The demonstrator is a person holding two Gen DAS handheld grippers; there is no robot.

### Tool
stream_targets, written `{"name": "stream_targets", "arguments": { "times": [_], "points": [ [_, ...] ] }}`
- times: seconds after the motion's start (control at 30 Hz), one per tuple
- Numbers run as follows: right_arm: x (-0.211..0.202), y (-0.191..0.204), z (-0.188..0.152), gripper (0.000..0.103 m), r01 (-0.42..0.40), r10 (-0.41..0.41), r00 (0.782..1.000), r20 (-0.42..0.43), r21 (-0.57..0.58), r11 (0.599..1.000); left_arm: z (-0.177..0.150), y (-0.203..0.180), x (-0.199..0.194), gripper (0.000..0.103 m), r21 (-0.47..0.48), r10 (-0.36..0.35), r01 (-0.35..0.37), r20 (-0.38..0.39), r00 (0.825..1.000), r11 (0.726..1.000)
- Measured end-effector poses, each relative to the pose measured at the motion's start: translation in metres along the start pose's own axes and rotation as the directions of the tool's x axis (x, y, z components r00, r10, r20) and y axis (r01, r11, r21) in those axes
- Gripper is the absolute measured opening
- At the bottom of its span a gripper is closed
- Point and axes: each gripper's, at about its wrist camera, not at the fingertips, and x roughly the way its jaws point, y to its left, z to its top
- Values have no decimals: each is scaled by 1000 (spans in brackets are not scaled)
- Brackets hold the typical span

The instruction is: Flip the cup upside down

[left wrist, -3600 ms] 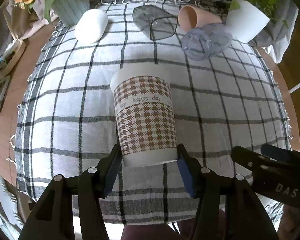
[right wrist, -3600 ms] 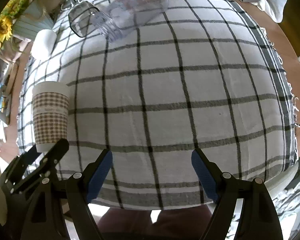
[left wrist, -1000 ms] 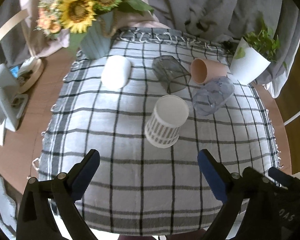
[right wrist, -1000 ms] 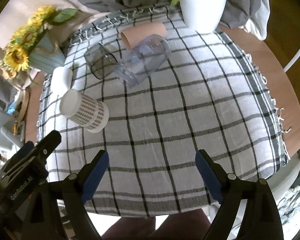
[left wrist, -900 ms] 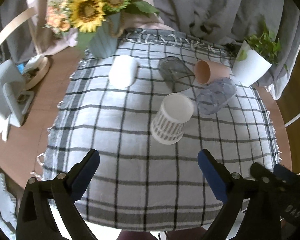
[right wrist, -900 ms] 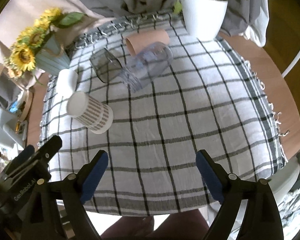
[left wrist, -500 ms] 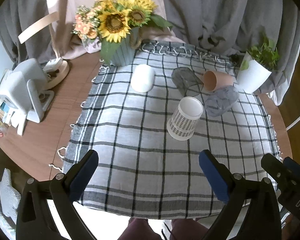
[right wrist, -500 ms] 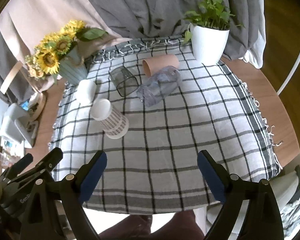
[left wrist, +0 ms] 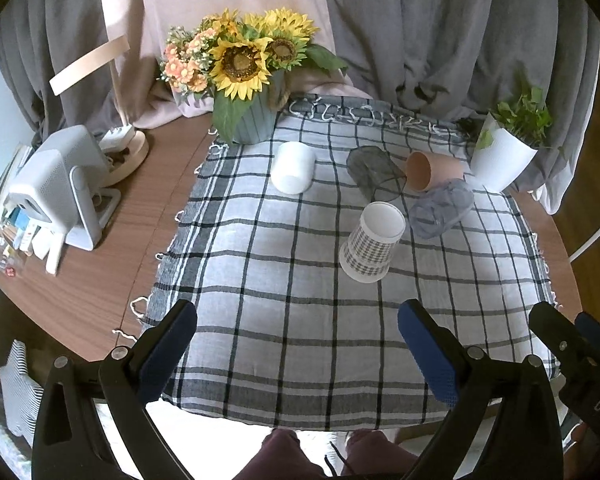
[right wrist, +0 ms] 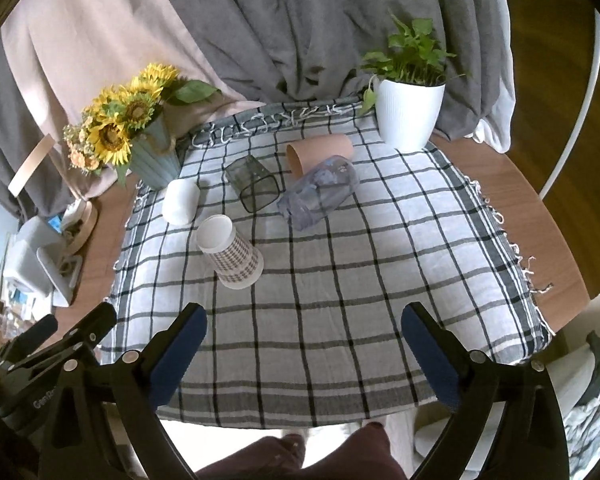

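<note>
Round wooden surface (left wrist: 160, 184), most of it draped by a checked cloth (left wrist: 284, 320) hanging over the near edge, likely there to cushion and steady the cups.

Toward the far left edge, a sunflower vase (left wrist: 252, 120); toward the far right edge, a white plant pot (right wrist: 410, 116). Both set back, probably as decoration kept out of the working middle.

Off the cloth by the left edge, a grey appliance (left wrist: 56, 196) amid small clutter.

Along the far part of the cloth, a clear tumbler (right wrist: 320, 192), a peach cup (right wrist: 320, 152) and a smoky glass (right wrist: 252, 186) lying on their sides, close together, with a white cup (left wrist: 294, 166) nearer the vase, seemingly mouth-down.

Right of centre on the cloth, just in front of the smoky glass and beside the clear tumbler: the houndstooth paper cup (left wrist: 372, 246), wide rim down on the fabric, closed white base up. Standing free, touched by nothing. Flip apparently done.

Left gripper (left wrist: 296, 354) and right gripper (right wrist: 304, 354) held back over the near edge, well apart from the cup, fingers (left wrist: 428, 352) of each spread wide and empty, consistent with release and retreat. Nothing clamped.
</note>
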Motion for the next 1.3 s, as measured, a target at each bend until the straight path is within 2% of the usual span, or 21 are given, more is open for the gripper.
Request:
{"name": "stream_targets", "arguments": {
  "times": [1.3],
  "points": [
    [-2, -1, 1, 99, 6, -6, 1000, -4, -14, 1000, 1, -3, 0, 103, 7, 2, -2, 2, 1000, 1000]
  ]
}}
